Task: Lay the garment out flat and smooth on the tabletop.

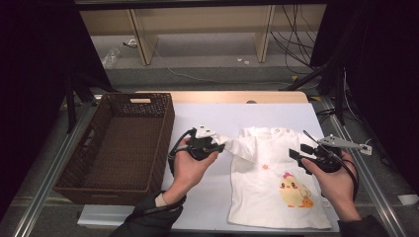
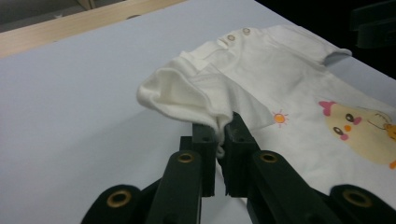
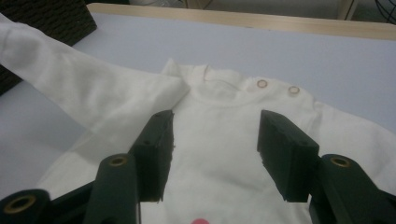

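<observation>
On the pale table (image 1: 207,197), just right of the brown wicker basket (image 1: 118,143), lies a small white shirt (image 1: 276,192) with a chick print, flat, its long axis running from the near edge to the far one, collar pointing away from the person. The left gripper (image 1: 217,145) is clamped on the end of the left sleeve (image 2: 187,95), lifting it sideways toward the basket. The right gripper (image 1: 301,153) hovers over the shirt's right side, jaws spread, nothing between them.
</observation>
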Action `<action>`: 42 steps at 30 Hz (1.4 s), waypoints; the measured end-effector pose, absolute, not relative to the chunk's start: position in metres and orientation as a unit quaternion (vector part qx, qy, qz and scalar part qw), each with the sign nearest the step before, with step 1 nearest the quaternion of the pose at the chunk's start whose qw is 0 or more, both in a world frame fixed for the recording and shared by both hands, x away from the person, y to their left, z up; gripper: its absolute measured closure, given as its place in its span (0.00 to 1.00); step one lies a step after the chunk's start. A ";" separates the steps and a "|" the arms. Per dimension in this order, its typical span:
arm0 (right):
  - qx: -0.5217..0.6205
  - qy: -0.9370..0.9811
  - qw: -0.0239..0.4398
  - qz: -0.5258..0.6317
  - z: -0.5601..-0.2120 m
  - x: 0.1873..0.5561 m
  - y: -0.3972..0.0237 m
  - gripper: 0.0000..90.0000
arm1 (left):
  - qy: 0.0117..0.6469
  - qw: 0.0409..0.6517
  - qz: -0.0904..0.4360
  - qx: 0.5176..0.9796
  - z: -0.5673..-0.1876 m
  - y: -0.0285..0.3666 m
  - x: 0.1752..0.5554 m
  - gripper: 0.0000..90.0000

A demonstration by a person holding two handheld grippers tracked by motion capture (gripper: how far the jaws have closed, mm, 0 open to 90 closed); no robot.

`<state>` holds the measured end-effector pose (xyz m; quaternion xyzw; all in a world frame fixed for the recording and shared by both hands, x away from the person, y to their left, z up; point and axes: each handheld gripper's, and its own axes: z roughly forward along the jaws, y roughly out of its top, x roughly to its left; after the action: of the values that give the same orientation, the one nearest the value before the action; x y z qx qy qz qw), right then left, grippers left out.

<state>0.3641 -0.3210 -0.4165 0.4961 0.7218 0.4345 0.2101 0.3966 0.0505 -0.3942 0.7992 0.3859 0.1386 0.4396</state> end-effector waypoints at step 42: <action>0.505 0.729 0.203 0.416 -0.427 0.360 -0.334 0.47 | 0.487 0.417 0.221 0.735 -0.368 0.148 0.415 0.91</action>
<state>0.3598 -0.3343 -0.4271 0.5050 0.7287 0.4156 0.2028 0.4152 0.1484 -0.3677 0.7353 0.4866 0.2206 0.4170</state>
